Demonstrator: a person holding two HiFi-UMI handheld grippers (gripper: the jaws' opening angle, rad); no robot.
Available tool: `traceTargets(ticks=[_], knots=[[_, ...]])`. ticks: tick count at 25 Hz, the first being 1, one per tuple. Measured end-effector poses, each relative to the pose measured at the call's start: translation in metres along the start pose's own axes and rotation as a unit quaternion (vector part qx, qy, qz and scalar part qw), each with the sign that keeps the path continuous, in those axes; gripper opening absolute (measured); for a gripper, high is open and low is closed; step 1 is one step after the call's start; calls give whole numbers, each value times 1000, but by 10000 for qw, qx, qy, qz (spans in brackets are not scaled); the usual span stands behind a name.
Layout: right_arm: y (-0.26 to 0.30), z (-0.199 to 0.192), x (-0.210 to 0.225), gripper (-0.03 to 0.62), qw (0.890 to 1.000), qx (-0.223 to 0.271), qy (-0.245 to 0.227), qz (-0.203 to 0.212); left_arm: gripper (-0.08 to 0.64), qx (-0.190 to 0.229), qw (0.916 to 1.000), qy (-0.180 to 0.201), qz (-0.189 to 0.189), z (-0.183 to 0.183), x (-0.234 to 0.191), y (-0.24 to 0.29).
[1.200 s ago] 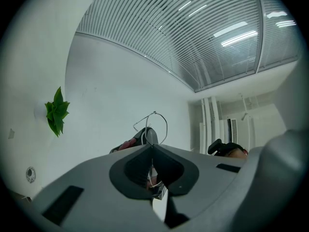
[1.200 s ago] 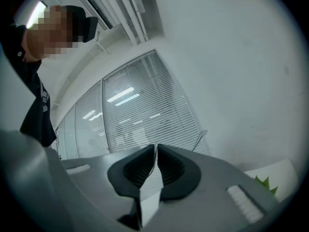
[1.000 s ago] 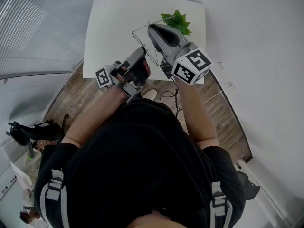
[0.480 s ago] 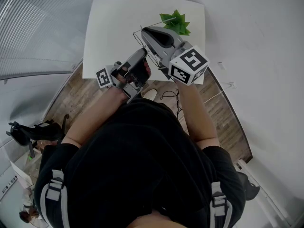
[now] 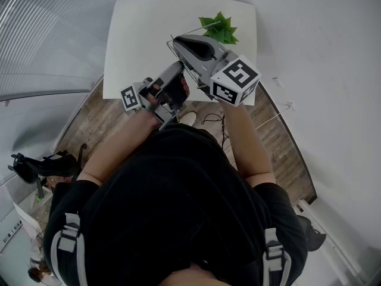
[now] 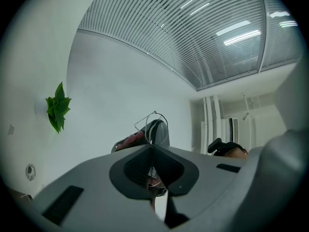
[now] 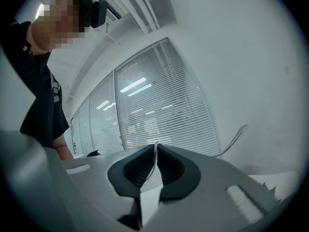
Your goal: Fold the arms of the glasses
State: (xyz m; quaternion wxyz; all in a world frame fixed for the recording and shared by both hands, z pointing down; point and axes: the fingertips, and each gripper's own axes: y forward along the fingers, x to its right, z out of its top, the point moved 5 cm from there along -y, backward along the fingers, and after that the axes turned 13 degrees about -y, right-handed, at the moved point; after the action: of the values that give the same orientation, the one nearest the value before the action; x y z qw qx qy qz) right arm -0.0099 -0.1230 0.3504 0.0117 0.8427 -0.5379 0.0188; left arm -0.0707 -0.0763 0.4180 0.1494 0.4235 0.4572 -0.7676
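Thin wire-rimmed glasses (image 5: 193, 30) hang above the white table (image 5: 140, 34), held between both grippers. My left gripper (image 5: 180, 64) points up and away and is shut on the wire frame; in the left gripper view (image 6: 152, 146) a lens rim (image 6: 153, 116) sticks up just past the jaws. My right gripper (image 5: 175, 41) lies level over the table, pointing left, and is shut on a thin temple arm (image 7: 155, 159) of the glasses. That arm's curved end (image 7: 232, 140) shows to the right of the jaws. The right gripper's body (image 6: 159, 132) sits right behind the rim.
A small green plant (image 5: 220, 27) stands at the table's far right, close beside the right gripper. Wooden floor with a loose cable (image 5: 211, 121) lies beyond the table's near edge. A black stand (image 5: 36, 165) is at the lower left. Slatted blinds (image 7: 159, 110) fill the wall.
The right gripper has swung its tip leftward across the table with the temple arm in it, and its marker cube has turned a little. The left gripper has stayed put.
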Motion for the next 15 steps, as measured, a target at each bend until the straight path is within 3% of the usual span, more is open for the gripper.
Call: traceTargets(ticks=[15], knots=[[-4,7,9,18,9994,156,287,57,14,-11,9999,-25,-168,0,2,1]])
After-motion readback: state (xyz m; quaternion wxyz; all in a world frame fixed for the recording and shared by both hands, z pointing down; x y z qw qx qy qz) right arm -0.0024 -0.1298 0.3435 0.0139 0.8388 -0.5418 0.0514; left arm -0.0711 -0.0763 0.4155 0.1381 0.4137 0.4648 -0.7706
